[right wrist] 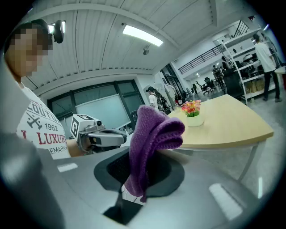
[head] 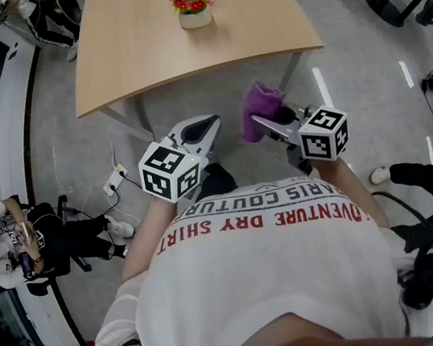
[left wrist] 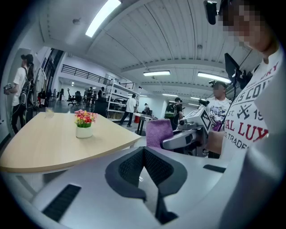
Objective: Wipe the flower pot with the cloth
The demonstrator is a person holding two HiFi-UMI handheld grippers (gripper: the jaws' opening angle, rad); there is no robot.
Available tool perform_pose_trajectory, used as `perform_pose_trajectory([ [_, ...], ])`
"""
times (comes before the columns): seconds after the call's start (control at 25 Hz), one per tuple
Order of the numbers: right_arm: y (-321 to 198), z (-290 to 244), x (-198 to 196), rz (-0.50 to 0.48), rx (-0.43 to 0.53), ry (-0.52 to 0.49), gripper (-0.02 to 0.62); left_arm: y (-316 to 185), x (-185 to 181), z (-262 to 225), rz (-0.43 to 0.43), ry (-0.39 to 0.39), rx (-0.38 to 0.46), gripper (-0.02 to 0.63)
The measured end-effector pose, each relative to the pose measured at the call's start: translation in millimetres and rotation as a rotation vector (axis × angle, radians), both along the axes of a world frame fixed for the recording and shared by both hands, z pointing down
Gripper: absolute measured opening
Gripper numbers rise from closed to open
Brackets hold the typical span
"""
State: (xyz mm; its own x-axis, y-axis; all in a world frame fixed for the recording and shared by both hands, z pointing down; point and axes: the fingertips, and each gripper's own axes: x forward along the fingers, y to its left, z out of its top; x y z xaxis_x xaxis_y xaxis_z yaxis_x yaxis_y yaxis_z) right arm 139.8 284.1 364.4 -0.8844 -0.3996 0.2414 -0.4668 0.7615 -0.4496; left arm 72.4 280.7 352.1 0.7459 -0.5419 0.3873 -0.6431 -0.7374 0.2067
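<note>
Well short of the pot (head: 195, 17), far off on the table (head: 127, 68). Clamped on the cloth (right wrist: 154, 132) with the right gripper (right wrist: 134, 179); shut empty at the left gripper (left wrist: 144, 152). Could topple the light pot if wiped unbraced, or lose the loosely bunched cloth mid-reach.

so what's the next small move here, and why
Probably move the right gripper forward to bring the purple cloth up to the flower pot. The cloth is already clamped in it, while the pot stands on the table, well ahead of both grippers; the left gripper is shut and empty.
</note>
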Motion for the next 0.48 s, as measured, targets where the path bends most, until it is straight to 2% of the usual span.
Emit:
perform_pose_trajectory([
  [0.48, 5.1, -0.3, 5.1, -0.002, -0.002, -0.002, 0.063, 0.7, 0.7, -2.0, -0.027, 0.008, -0.004, 0.0],
])
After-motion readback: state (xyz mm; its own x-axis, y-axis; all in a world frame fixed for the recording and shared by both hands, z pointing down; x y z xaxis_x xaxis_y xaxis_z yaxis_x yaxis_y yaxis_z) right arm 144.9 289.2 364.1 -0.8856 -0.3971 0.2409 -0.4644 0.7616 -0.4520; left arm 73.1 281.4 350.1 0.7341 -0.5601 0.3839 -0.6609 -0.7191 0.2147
